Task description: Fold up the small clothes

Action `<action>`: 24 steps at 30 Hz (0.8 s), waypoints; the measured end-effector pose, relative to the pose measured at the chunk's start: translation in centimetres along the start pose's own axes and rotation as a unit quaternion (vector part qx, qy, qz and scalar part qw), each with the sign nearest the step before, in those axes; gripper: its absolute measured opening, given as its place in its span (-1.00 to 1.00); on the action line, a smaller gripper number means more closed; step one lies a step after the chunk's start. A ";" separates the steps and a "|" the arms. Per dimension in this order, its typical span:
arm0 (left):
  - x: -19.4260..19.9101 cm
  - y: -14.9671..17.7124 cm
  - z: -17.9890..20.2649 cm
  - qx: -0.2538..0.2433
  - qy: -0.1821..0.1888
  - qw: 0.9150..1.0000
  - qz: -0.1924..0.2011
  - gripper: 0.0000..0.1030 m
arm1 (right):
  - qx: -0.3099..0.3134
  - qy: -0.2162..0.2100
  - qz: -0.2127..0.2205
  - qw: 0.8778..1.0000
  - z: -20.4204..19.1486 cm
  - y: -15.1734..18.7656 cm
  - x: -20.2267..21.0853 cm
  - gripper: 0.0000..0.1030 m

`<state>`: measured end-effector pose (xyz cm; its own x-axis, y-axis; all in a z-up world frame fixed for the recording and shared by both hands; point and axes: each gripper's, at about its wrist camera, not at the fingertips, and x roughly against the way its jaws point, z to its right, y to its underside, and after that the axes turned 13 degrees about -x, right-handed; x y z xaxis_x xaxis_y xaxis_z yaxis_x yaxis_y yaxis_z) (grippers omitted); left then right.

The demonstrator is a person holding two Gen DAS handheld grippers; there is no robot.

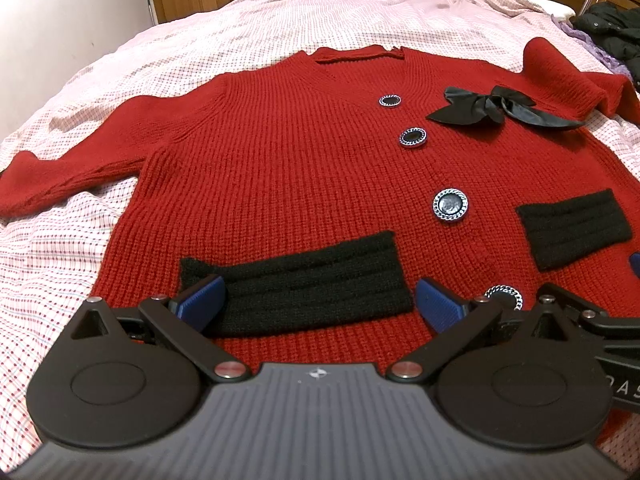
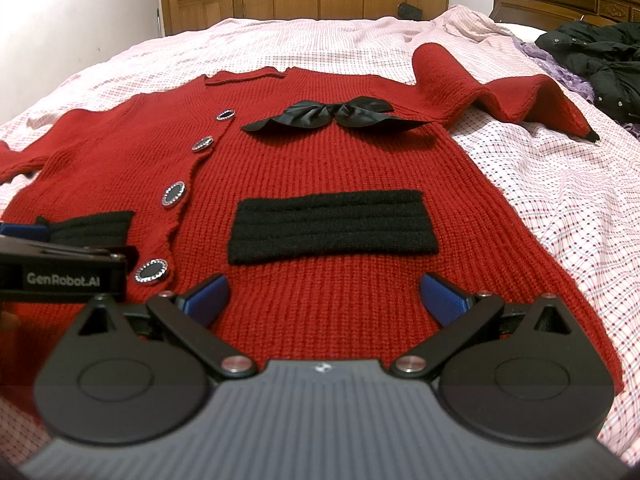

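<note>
I have the red cardigan point(image 1: 280, 168) spread flat, front up, on the bed point(image 1: 60, 240), its long axis running straight away from both grippers toward the far edge. My left gripper point(image 1: 320, 300) and right gripper point(image 2: 324, 294) both hover wide apart and empty over the near hem, equally close. The sleeves stretch toward the bed's side edges with bare sheet beyond.

Your left tongs point(image 1: 316, 300) cover the near edge of the cardigan's point(image 1: 280, 168) left black pocket point(image 1: 304, 280) and half the bottom button point(image 1: 505, 296). The hem is hidden under both bodies. Left sleeve cuff point(image 2: 8, 160) is cut off by the frame. The dark heap point(image 2: 600, 56) at the bed's point(image 2: 560, 184) far right corner is unreadable.
</note>
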<state>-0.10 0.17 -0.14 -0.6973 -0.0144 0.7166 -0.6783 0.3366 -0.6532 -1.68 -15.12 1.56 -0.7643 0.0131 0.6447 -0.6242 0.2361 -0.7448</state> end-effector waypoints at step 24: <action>-0.1 0.1 0.0 -0.001 -0.002 1.000 0.002 1.00 | 0.000 0.001 0.000 1.000 0.0 0.0 0.0 1.00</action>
<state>-0.10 0.18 -0.29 -0.7012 -0.0172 0.7128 -0.6747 0.3391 -0.6556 -1.61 -15.11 1.56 -0.7637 0.0149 0.6454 -0.6247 0.2351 -0.7446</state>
